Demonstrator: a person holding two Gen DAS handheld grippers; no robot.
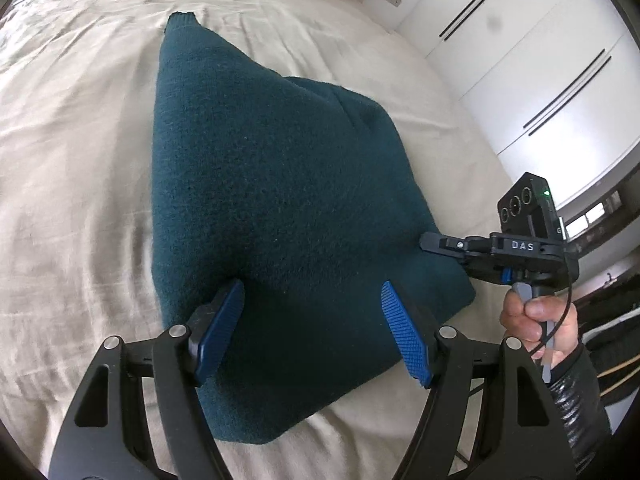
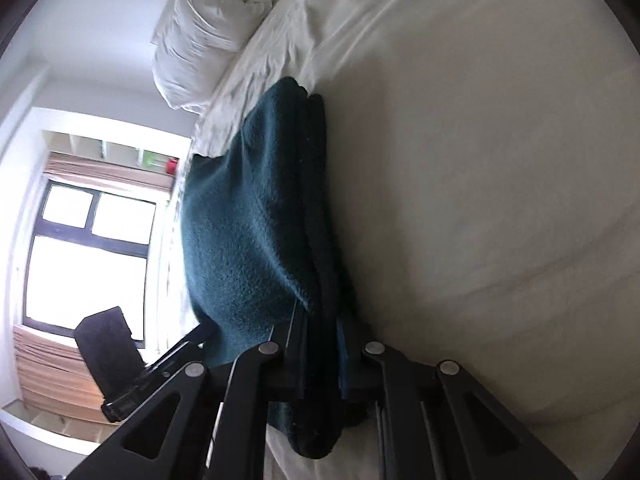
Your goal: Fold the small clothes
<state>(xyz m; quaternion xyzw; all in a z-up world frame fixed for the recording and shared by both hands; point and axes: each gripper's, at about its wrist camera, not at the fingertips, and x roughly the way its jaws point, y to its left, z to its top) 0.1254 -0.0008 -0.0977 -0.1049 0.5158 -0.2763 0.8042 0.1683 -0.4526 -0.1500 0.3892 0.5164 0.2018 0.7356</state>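
Note:
A dark teal knitted sweater (image 1: 272, 184) lies folded on the beige bed sheet (image 1: 72, 168), one sleeve end pointing to the far side. My left gripper (image 1: 312, 286) is open above the sweater's near part, its blue pads (image 1: 222, 324) spread wide with only fabric below them. My right gripper (image 1: 430, 242), held by a hand (image 1: 536, 320), pinches the sweater's right edge. In the right wrist view, which is rolled sideways, the sweater (image 2: 248, 220) has several layers of its edge clamped in the right gripper (image 2: 320, 328).
A white pillow (image 2: 200, 32) lies at the head of the bed. White wardrobe doors (image 1: 540, 64) stand beyond the bed's right side. A bright window (image 2: 88, 248) is on the other side. The left gripper's body (image 2: 108, 348) shows near the window.

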